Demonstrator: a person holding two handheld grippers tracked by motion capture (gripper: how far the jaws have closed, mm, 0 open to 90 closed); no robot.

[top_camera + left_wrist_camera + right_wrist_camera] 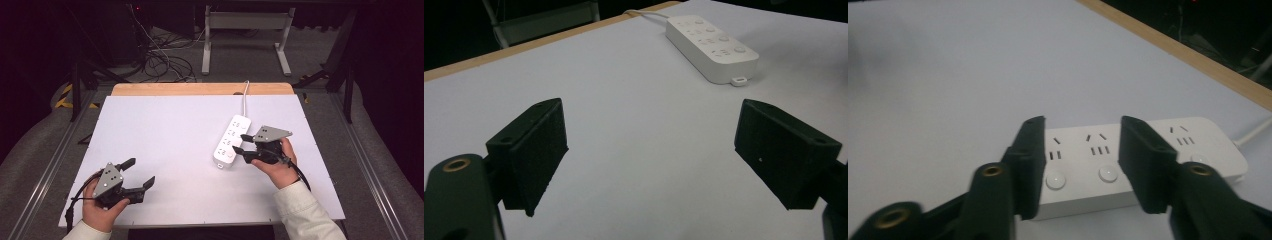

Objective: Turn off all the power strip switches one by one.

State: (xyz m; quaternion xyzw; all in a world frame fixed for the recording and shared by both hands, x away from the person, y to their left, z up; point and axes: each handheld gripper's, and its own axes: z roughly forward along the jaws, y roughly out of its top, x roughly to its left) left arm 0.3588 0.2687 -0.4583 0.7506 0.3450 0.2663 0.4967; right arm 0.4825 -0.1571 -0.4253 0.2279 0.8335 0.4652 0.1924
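Observation:
A white power strip [231, 141] with several sockets and round buttons lies right of the middle of the white tabletop [165, 140]. Its cord [245, 97] runs off the far edge. My right gripper [239, 142] reaches in from the strip's right side, jaws partly apart over its near end. In the right gripper view, the jaws [1082, 125] frame two sockets of the strip [1083, 165], and the pads press on nothing. My left gripper [142, 171] rests near the front left, jaws wide and empty. In the left gripper view, the strip [711, 47] lies far ahead of the gripper [651, 115].
A wooden strip [200, 89] borders the table's far edge. Beyond it on the floor are tangled cables [160, 60] and a white metal frame [245, 30]. Grey rails run along both sides of the table.

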